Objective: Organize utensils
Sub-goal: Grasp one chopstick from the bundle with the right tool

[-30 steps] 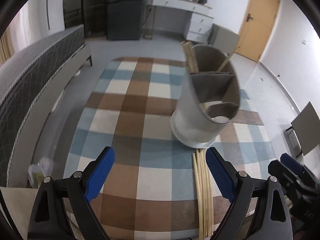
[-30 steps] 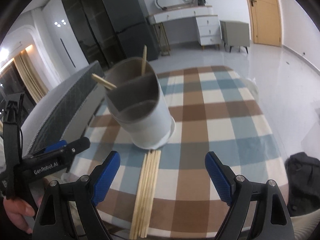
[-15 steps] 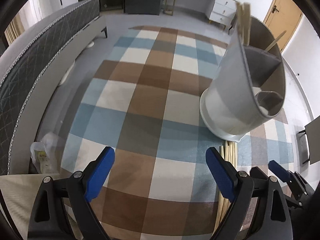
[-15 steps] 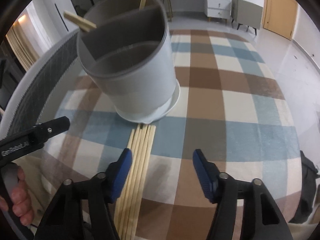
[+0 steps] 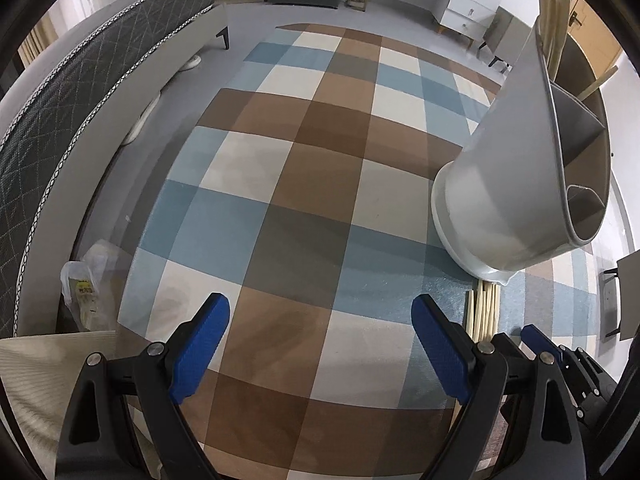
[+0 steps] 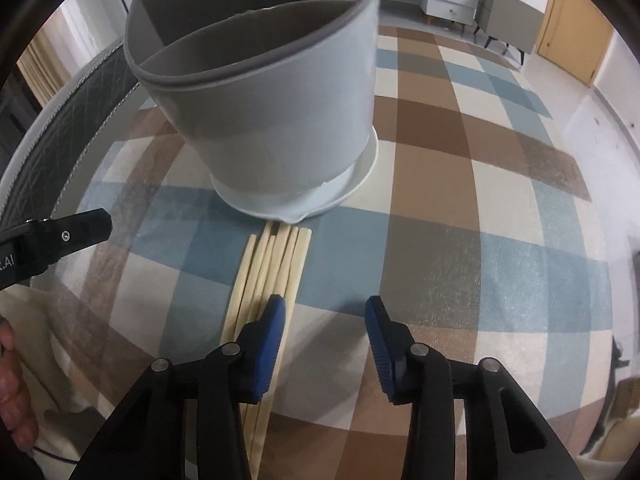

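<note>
Hovering at the left over bare checked cloth, the left hand-held gripper (image 5: 320, 336) gapes wide and holds nothing. Further right, the loose chopsticks (image 6: 272, 272) lie side by side on the tabletop (image 6: 460, 200), tips touching the holder (image 6: 260, 92). The right hand-held gripper (image 6: 325, 332) is partly open and empty, one finger over the bundle; picking up looks next, needing a shift left.

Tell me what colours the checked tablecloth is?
The tablecloth has brown, blue, grey and cream squares; the left wrist view shows it best.
</note>
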Motion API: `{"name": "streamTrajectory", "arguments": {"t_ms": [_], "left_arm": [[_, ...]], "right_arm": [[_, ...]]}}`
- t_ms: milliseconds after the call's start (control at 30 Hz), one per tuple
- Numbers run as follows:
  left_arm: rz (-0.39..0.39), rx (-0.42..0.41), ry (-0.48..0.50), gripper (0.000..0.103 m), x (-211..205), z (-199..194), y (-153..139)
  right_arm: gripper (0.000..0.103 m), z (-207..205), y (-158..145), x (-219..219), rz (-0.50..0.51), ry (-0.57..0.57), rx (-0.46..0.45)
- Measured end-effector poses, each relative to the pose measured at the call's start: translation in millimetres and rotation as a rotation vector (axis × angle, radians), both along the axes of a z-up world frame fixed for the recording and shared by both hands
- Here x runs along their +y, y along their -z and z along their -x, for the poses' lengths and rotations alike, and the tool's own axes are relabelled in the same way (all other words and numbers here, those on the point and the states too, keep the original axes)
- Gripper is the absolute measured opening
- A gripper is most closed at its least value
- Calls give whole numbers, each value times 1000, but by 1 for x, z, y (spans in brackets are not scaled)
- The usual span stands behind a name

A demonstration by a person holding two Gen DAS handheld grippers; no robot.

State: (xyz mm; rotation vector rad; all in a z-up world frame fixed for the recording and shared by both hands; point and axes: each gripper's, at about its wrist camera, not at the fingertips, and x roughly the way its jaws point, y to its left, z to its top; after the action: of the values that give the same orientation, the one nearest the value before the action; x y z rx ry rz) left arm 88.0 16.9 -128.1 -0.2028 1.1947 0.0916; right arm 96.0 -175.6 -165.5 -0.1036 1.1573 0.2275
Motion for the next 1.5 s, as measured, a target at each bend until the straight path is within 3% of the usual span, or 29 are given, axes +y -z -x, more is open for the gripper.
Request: {"name": "streamTrajectory", "arguments": {"t_ms": [1267,1433,1500], "left_arm": [[-9,5,-13,89,4,1,-1],[-5,9,-23,89,6,1,0],[-4,8,-23,89,5,0,-1]], "right_arm": [[23,13,3,25,104,-76,-21],[7,12,4,20,92,-90,-11],[6,14,4,15,96,-90,-5]]}}
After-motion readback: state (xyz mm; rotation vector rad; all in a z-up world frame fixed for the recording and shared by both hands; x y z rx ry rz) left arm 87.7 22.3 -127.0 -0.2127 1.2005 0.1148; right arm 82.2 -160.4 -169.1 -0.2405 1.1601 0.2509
